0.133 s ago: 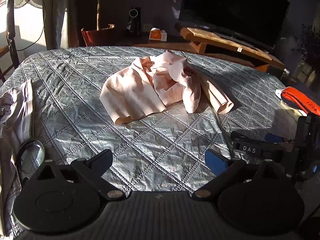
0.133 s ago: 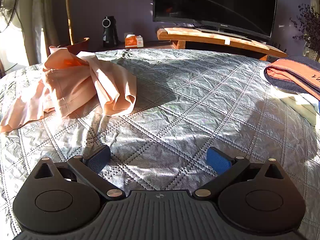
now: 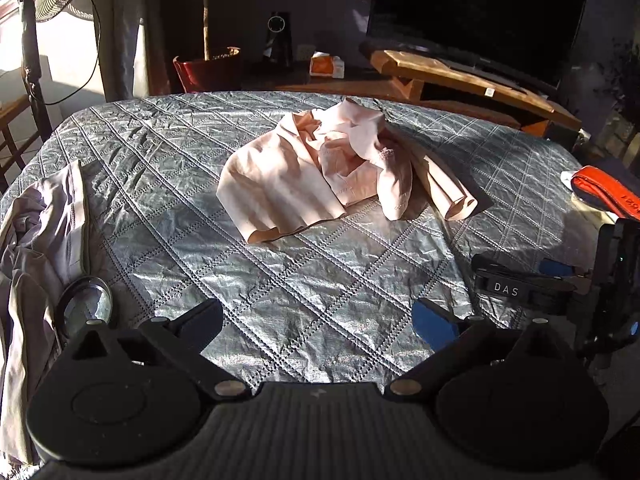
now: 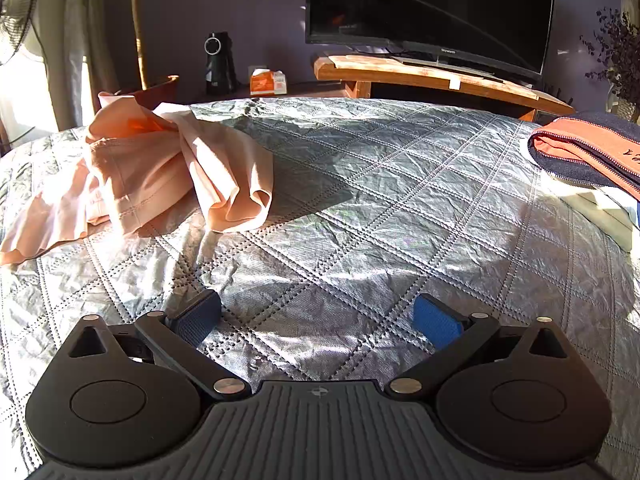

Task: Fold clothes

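A crumpled pale pink garment (image 3: 320,172) lies in a heap near the middle of the grey quilted bed cover (image 3: 304,280). In the right wrist view the same pink garment (image 4: 160,176) sits at the left, one sleeve hanging toward me. My left gripper (image 3: 318,320) hovers over bare quilt well short of the garment, jaws wide open and empty. My right gripper (image 4: 318,320) is also open and empty, over the bed cover (image 4: 360,220) to the right of the heap. The right gripper (image 3: 560,284) shows at the right edge of the left wrist view.
A light grey garment (image 3: 36,240) lies crumpled at the bed's left edge beside a round lens (image 3: 86,308). A folded orange and navy garment (image 4: 588,152) rests on the right side. Beyond the bed stand a TV (image 4: 428,4), a wooden stand (image 4: 432,76), a potted plant and a fan.
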### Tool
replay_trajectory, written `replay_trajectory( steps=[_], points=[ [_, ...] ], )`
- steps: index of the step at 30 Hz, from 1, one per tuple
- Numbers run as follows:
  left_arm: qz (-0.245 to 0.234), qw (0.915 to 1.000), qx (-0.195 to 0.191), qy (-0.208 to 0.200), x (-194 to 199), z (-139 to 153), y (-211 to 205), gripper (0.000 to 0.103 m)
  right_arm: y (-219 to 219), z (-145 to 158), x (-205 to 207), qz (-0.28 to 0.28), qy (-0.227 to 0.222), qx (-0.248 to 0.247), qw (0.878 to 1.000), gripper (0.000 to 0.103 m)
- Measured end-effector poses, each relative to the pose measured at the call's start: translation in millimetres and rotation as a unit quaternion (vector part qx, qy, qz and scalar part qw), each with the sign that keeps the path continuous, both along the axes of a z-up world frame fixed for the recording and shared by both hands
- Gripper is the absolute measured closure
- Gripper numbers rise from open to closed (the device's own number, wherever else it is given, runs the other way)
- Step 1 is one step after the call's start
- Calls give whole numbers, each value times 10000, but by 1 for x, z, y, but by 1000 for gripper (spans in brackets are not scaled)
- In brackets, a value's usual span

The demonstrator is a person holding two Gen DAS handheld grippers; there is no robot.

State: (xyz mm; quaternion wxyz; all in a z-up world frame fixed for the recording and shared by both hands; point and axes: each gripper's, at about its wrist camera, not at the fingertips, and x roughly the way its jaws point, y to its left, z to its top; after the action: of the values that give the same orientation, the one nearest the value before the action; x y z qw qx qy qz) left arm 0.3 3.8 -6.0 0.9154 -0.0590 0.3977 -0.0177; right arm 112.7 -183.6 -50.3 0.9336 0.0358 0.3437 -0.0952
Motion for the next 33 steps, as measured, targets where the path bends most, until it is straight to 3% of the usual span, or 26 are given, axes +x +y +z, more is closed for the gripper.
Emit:
replay_trajectory(
  steps=[5,14,20,26,33],
  points=[
    [198,9994,-212,190,-5,-14,24,2,0,0,0,0,-1,2,10000,0],
    [187,9996,-92,215,-15,3,10,2,0,0,0,0,-2,3,10000,0],
    [70,9997,60,238,-17,-2,11,2,0,0,0,1,-1,2,10000,0],
    [89,9992,177,347,1,-10,26,5,0,0,0,1,-1,2,10000,0],
    [453,9977,206,461,27,-29,17,13,0,0,0,1,-1,2,10000,0]
  ],
)
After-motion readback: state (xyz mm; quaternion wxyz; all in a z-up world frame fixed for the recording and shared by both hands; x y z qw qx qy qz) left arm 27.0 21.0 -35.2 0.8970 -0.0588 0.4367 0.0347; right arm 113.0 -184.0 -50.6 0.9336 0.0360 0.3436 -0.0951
